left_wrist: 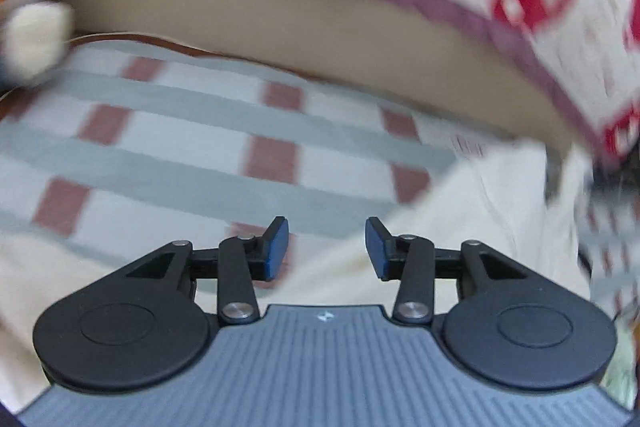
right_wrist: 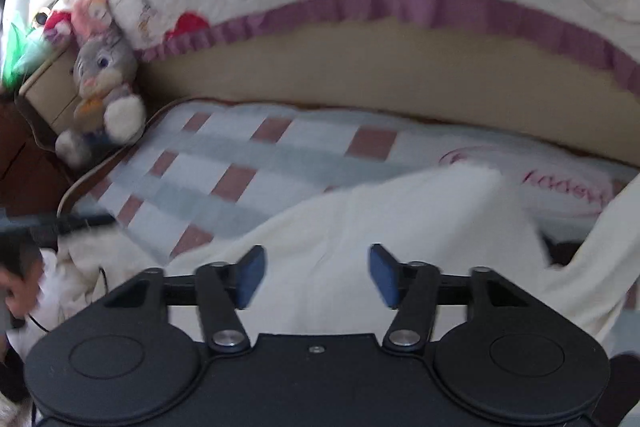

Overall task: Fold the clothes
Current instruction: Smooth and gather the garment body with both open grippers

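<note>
Cream garment [right_wrist: 360,227] lies on the bed, over a checked blanket [right_wrist: 224,163] of pale blue, white and brick-red squares. Fabric is plain, soft and creased; motion blur hides finer detail. Its long axis runs from near left to far right, one section rising to a blunt end at far right. Left tongs [left_wrist: 326,247] are spread, nothing between the pads. Right tongs [right_wrist: 317,275] are spread wider, also empty, above the garment.
</note>
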`<state>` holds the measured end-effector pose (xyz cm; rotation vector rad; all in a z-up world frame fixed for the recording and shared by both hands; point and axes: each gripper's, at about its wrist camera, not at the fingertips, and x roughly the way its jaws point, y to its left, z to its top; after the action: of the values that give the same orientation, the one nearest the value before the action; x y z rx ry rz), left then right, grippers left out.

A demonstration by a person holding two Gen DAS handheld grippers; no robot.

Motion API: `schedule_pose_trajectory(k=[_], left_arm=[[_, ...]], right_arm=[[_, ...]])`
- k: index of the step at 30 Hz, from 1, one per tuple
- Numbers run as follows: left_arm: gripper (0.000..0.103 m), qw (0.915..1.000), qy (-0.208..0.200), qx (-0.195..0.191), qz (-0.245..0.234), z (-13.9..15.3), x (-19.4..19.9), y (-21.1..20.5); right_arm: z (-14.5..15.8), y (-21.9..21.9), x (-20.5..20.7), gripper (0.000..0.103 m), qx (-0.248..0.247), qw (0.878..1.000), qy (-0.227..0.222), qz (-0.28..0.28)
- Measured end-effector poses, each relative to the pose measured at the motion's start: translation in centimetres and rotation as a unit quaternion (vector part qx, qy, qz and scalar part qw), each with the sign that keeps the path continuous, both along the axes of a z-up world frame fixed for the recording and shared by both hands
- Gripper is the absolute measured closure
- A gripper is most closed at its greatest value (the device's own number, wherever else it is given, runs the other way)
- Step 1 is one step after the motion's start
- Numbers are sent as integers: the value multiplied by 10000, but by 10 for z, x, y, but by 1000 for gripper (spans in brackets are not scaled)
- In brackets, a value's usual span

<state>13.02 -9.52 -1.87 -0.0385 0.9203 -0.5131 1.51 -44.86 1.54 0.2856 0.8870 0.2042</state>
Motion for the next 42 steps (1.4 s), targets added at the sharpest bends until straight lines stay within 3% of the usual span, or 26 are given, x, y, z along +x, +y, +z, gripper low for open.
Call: schedule_pose_trajectory(k=[5, 13, 16, 18, 19, 21, 24, 26, 28, 31, 35, 39, 42], left_arm=[[62, 9984, 171, 163, -520, -4, 17, -84], [61, 9985, 397, 198, -323, -43, 51, -157], [61, 9972, 562, 228, -447, -51, 57, -173], [59, 9967, 636, 180, -477, -52, 56, -175], [58, 9968, 607, 171, -485, -51, 55, -176], [57, 9977, 460, 188, -461, -50, 52, -177], [53, 9992, 169, 139, -335, -47, 49, -175], [47, 9998, 102, -67, -187, -49, 49, -176], [43, 9994, 124, -289, -130, -53, 49, -180], [43, 9960, 446, -652, -413, -61, 47, -191], [40, 9922, 500, -584, -983, -67, 26, -198], [41, 9884, 796, -538, -1179, -86, -1, -193], [42, 9864, 1033, -694, -1077, -99, -21, -182]], right_arm=[[-9, -59, 55, 33, 131, 9981, 378, -477], [-85, -112, 114, 33, 494, 9810, 1171, -1465], [-113, -113, 106, 31, 1513, 9709, 1452, -1159], [-126, -109, 89, 31, 2222, 9619, 1385, -785], [-130, -105, 81, 31, 2357, 9592, 1437, -614], [-136, -93, 61, 36, 2364, 9592, 1534, -217], [-135, -79, 30, 62, 1844, 9701, 1559, 258], [-134, -75, 10, 70, 1782, 9717, 1464, 506], [-132, -72, -7, 73, 1869, 9712, 1268, 763], [-132, -74, -32, 74, 2053, 9704, 745, 1034], [-135, -55, -57, 74, 2035, 9626, 774, 1611], [-148, -23, -72, 75, 1459, 9560, 1295, 2193], [-165, -11, -74, 74, 1300, 9542, 1649, 2130]])
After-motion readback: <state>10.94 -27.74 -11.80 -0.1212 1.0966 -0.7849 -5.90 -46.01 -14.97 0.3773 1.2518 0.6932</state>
